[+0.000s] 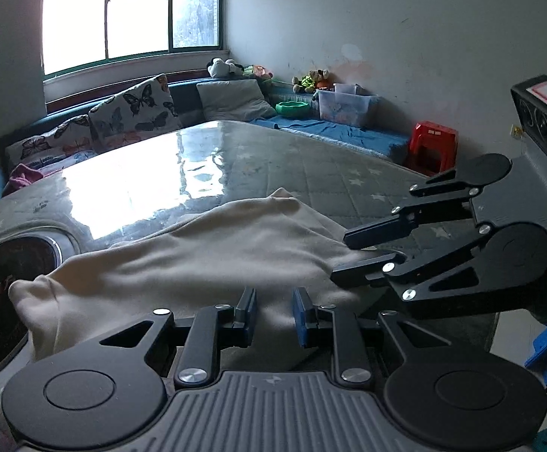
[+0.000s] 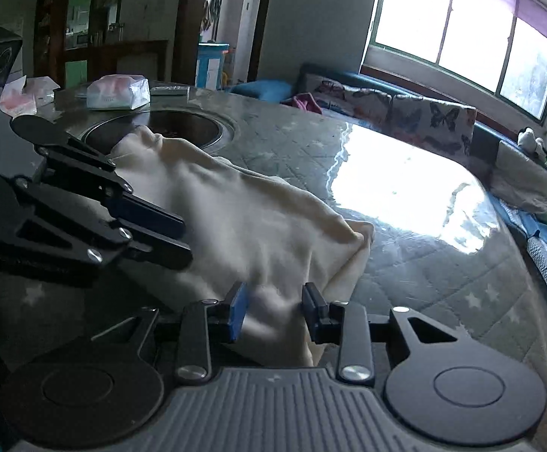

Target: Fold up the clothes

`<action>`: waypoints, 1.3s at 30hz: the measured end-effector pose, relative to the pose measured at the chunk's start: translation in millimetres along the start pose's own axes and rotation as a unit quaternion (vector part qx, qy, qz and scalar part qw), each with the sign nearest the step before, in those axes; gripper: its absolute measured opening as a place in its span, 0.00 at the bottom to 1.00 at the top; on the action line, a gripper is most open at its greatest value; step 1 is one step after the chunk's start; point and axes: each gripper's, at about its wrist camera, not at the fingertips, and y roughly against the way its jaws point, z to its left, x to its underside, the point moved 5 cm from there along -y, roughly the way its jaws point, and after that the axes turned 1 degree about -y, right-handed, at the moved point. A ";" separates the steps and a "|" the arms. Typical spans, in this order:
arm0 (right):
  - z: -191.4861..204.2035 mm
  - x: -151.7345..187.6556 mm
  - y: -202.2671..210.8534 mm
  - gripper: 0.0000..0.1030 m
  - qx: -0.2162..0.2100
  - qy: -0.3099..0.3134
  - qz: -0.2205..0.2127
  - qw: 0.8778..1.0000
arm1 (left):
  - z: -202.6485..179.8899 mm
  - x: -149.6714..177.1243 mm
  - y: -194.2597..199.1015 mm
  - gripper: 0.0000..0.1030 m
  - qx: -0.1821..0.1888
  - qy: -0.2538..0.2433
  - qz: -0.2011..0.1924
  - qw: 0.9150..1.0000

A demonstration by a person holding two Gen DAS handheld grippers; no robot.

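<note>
A cream garment (image 1: 198, 256) lies bunched on the glass-topped table (image 1: 273, 158); it also shows in the right wrist view (image 2: 243, 218). My left gripper (image 1: 273, 314) is open, its jaws apart over the garment's near edge, with cloth between them. My right gripper (image 2: 275, 312) is open too, its jaws standing either side of a fold at the garment's near edge. In the left wrist view the right gripper (image 1: 363, 248) comes in from the right, its fingertips on the cloth. In the right wrist view the left gripper (image 2: 183, 237) comes in from the left over the garment.
A round recessed metal basin (image 2: 168, 128) sits in the table beyond the garment. Plastic-wrapped packs (image 2: 119, 92) lie at the far table edge. A bench with butterfly cushions (image 1: 134, 109), a clear bin (image 1: 343, 107) and a red stool (image 1: 433, 147) stand behind the table.
</note>
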 end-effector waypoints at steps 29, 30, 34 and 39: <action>19.7 -16.2 -14.4 0.44 -0.042 0.007 -0.010 0.999 | 137.8 31.8 42.5 0.24 -0.126 0.192 -0.022 0.973; 19.4 -15.9 -14.0 0.44 -0.042 0.007 -0.010 0.999 | 139.5 31.0 43.0 0.24 -0.134 0.194 -0.021 0.972; 19.4 -17.0 -13.4 0.45 -0.040 0.011 -0.008 0.999 | 141.0 21.9 41.2 0.25 -0.154 0.182 -0.017 0.971; 18.9 -22.0 -14.0 0.45 -0.042 0.004 -0.009 0.999 | 130.1 3.4 33.0 0.25 -0.143 0.153 -0.025 0.978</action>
